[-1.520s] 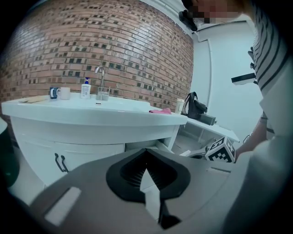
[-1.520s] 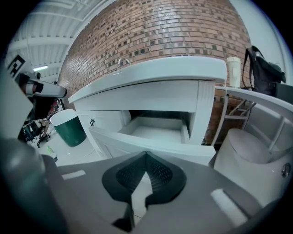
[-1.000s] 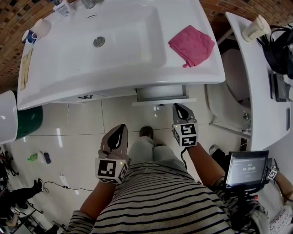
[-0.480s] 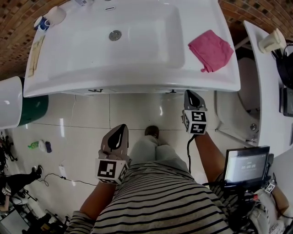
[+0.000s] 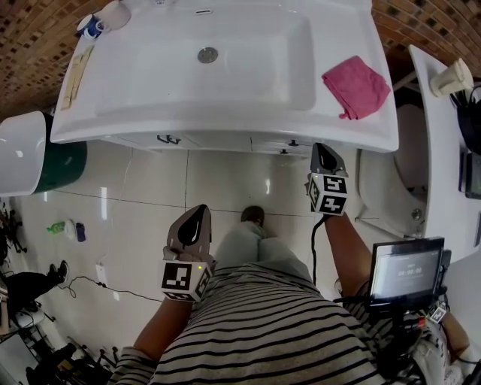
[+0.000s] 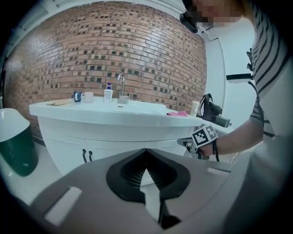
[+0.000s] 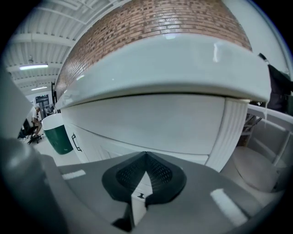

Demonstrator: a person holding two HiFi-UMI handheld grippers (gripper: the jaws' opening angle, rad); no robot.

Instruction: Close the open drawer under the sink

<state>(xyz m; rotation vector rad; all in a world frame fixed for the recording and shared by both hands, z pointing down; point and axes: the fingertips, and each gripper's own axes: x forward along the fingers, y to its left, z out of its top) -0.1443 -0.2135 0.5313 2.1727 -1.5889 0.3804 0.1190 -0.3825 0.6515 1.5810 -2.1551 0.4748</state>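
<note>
The white sink tops a white cabinet. The drawer front under its right part sits flush with the cabinet, and its small black knob shows between the jaws. My right gripper is shut with its tip at the drawer front, just under the sink's rim; touch cannot be told. In its own view the right gripper holds nothing. My left gripper hangs back over the floor, shut and empty. The left gripper looks at the cabinet from some way off, with the right gripper at its right.
A pink cloth lies on the sink's right side, and a cup and faucet stand at the back. A green bin stands left of the cabinet. A white counter and a small screen are on the right. Black door handles show left.
The drawer stood open a second ago; my right gripper moved forward against it and it now sits shut under the sink. The left gripper has barely moved.
</note>
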